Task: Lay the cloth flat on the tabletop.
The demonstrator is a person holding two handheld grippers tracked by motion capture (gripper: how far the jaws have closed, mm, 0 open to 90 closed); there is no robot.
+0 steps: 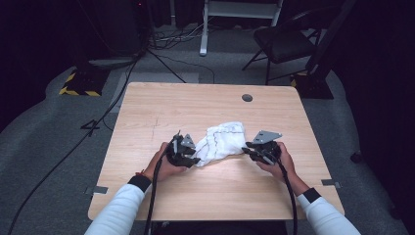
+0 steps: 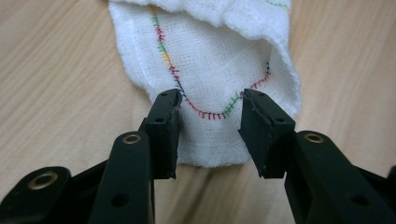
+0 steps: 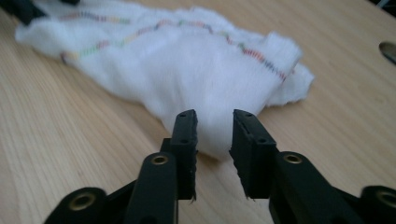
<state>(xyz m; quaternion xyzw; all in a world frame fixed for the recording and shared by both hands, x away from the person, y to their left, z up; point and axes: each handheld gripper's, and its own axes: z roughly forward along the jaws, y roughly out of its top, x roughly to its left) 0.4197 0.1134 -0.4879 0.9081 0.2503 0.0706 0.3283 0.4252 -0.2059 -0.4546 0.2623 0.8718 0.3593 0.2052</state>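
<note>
A crumpled white cloth point(image 1: 222, 142) with a multicoloured stitched hem lies in the middle of the wooden table point(image 1: 195, 103). My left gripper point(image 1: 193, 157) sits at the cloth's near-left end. In the left gripper view the cloth point(image 2: 210, 60) lies flat on the table and its corner reaches between the jaws of the left gripper point(image 2: 210, 100), which stand apart without pressing it. My right gripper point(image 1: 249, 149) is at the cloth's right end. In the right gripper view a bunched tip of the cloth point(image 3: 187, 70) lies between the parted jaws of the right gripper point(image 3: 215, 116), untouched by the pads.
A round grey cable hole point(image 1: 247, 98) is set in the table at the back right. Beyond the table stand a dark chair point(image 1: 284, 41) and a white frame, with cables on the grey floor. Bare wood surrounds the cloth on all sides.
</note>
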